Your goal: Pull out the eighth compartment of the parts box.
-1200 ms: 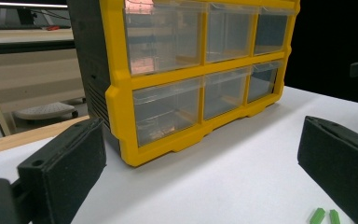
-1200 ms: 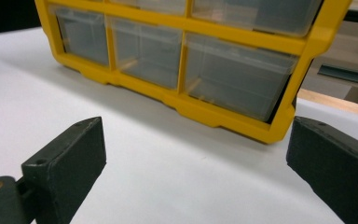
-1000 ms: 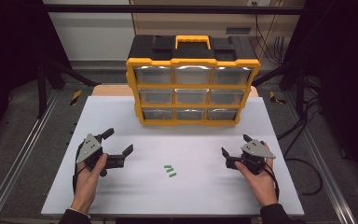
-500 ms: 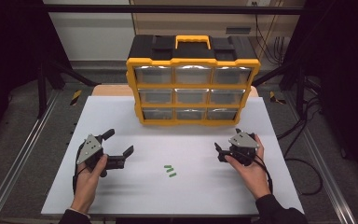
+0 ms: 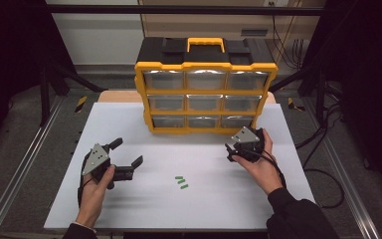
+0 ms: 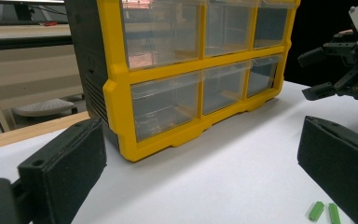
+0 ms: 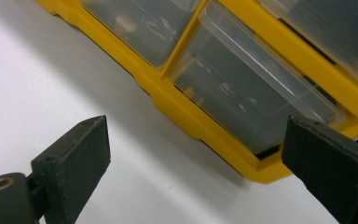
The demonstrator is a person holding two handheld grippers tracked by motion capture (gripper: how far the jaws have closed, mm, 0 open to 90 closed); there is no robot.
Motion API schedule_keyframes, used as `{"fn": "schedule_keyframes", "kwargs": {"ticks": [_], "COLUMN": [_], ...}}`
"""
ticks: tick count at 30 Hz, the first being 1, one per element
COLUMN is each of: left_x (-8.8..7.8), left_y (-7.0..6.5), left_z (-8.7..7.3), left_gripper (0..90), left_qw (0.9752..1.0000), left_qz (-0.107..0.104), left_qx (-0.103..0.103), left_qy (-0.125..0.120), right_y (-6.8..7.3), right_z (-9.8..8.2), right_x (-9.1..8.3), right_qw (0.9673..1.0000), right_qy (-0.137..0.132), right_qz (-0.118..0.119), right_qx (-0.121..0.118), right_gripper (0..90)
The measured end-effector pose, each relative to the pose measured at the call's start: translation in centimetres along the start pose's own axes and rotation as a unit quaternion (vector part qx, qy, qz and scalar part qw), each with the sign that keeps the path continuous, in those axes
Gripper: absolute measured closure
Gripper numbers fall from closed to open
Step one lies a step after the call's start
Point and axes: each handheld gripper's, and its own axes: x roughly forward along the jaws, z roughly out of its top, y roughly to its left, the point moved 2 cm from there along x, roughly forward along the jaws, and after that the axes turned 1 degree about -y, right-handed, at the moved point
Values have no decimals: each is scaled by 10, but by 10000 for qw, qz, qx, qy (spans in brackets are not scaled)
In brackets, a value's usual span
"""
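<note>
At far left, a metal rail (image 5: 20, 169) runs along the grey floor (image 5: 25, 114) beside the table (image 5: 129, 119), whose matte white top is bare apart from the items listed here; dark frame posts and a pale wall stand behind it. Left tool (image 5: 127, 158): held low over the table's near-left part, jaws spread wide, nothing between them. In the left gripper view its two black pads frame the cabinet's lower-left corner. Pegs (image 5: 181, 182): three small green pieces lying flat and close together on the table, near centre and towards the front edge, between the two tools and clear of both; their exact shape is too small to tell, perhaps short plugs. Cabinet (image 5: 206, 64): a yellow-framed black drawer unit with nine clear drawers and a yellow handle, standing upright at the table's far edge. Right tool (image 5: 231, 152): jaws apart and empty, just in front of the cabinet's lower-right corner; the right gripper view shows the bottom-right drawer (image 7: 256, 98) close ahead. Cables (image 5: 323, 174) trail across the floor at right.
</note>
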Motion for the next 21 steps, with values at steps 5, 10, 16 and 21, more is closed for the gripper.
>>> {"fn": "schedule_keyframes", "kwargs": {"ticks": [5,10,16,21], "left_x": [0,0,1,0], "left_y": [0,0,-1,-1], "left_z": [0,0,0,0], "left_gripper": [6,8,10,10], "left_qw": [10000,10000,10000,10000], "left_qz": [-11,-17,-38,-34], "left_qx": [28,32,14,14], "left_qy": [29,31,15,8], "right_y": [1,2,4,4], "right_z": [8,15,21,29], "right_x": [1,3,5,7], "right_qw": [9999,9997,9992,9981], "right_qy": [19,-7,-20,-94], "right_qz": [-56,-101,-114,-178], "right_qx": [-88,-224,-387,-577], "right_gripper": [81,82,82,87]}}
